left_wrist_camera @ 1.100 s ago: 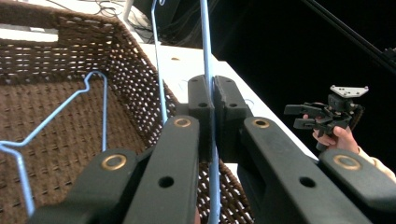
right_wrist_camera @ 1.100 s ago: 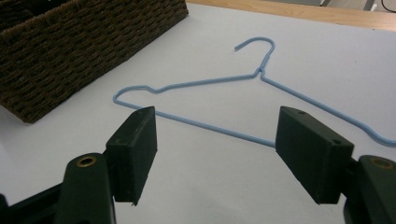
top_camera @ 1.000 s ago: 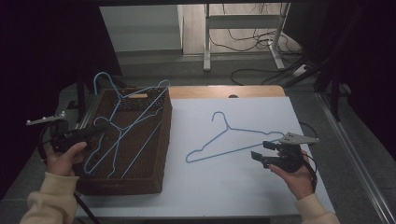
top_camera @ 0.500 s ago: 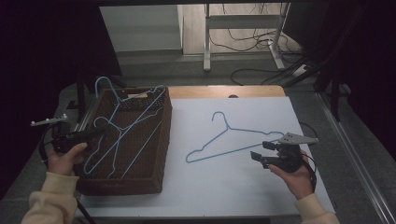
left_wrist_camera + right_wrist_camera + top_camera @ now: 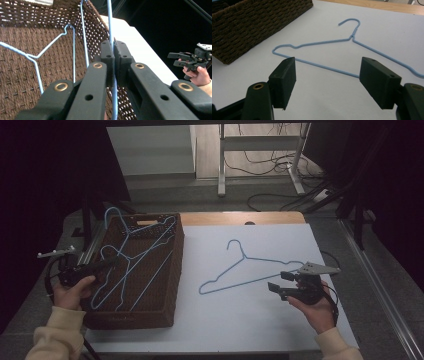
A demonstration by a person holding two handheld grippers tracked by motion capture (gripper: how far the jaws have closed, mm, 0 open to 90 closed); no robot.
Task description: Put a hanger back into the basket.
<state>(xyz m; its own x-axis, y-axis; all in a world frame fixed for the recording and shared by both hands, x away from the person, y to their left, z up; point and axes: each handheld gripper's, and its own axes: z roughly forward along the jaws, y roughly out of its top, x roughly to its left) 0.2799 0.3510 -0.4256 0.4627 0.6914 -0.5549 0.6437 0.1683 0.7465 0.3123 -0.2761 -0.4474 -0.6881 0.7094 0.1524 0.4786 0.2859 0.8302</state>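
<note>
Basket [image 5: 150, 295] left of lone hanger [image 5: 245, 267]

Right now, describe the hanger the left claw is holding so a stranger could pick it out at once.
Start at the brown wicker basket at the table's left side, which holds several light blue wire hangers. The left claw is shut on the held hanger, a thin blue wire near the basket's edge. Unlike the lone hanger lying flat on the white mat, it is pinched between black jaws.

No writing, label, brand, number or sign can be read on anything in these views.
</note>
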